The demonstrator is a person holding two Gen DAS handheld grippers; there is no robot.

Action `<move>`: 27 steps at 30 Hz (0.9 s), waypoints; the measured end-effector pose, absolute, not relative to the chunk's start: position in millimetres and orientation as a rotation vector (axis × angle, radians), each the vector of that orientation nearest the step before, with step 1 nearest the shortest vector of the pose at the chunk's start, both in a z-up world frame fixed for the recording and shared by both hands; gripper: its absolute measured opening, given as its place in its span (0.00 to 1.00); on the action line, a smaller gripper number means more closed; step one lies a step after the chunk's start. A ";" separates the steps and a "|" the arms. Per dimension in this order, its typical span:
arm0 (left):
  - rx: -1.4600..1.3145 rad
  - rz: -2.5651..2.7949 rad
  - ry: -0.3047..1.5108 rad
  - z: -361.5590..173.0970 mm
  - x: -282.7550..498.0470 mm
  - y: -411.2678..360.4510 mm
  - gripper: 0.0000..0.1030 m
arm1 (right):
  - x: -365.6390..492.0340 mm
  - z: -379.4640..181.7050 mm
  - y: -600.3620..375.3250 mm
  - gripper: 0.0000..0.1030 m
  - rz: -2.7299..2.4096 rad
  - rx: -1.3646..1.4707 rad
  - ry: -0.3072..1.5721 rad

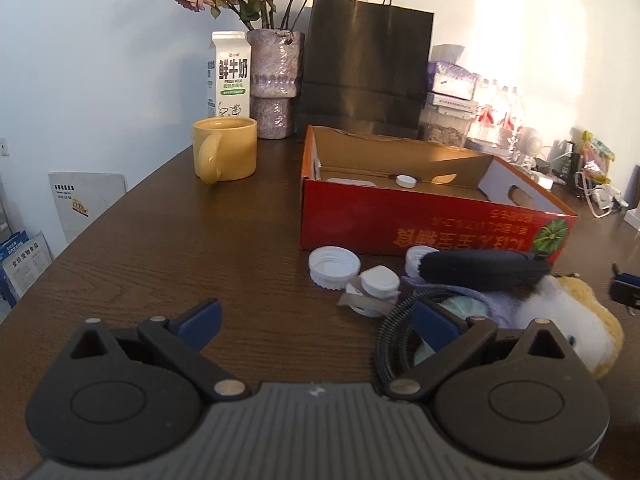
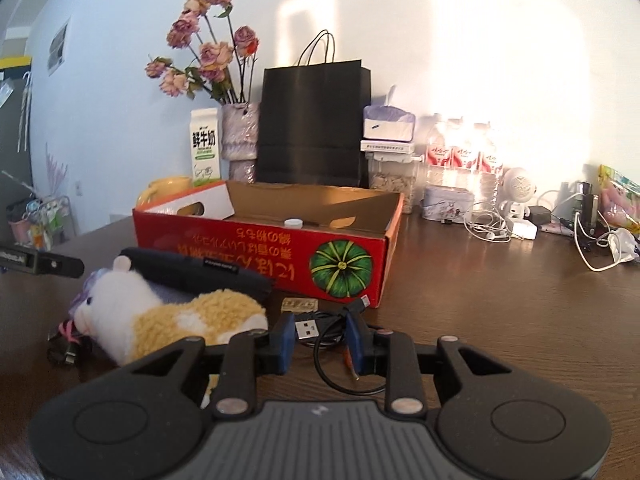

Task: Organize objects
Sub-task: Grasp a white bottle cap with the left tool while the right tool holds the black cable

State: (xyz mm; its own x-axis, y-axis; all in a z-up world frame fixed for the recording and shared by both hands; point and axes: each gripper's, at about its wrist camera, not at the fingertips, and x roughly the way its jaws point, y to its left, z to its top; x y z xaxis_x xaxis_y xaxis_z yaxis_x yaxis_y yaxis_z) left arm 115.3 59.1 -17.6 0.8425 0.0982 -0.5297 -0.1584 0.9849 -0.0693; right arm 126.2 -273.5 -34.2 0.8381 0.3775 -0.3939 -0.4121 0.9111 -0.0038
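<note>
Before the red box (image 1: 420,228), three white caps (image 1: 334,267).

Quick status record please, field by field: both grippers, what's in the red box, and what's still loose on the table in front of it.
left gripper: open, empty, low over the table
right gripper: part open around a black USB cable; grip not confirmed
red cardboard box: open top; a white cap inside
loose in front of the box: white lids, black pouch, hamster plush
back of the table: yellow mug, milk carton, vase of dried roses, black paper bag
</note>
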 end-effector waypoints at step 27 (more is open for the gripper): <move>0.123 -0.065 0.570 -26.5 174.8 20.5 0.38 | 124.2 -34.2 -272.7 0.26 0.395 -0.101 0.389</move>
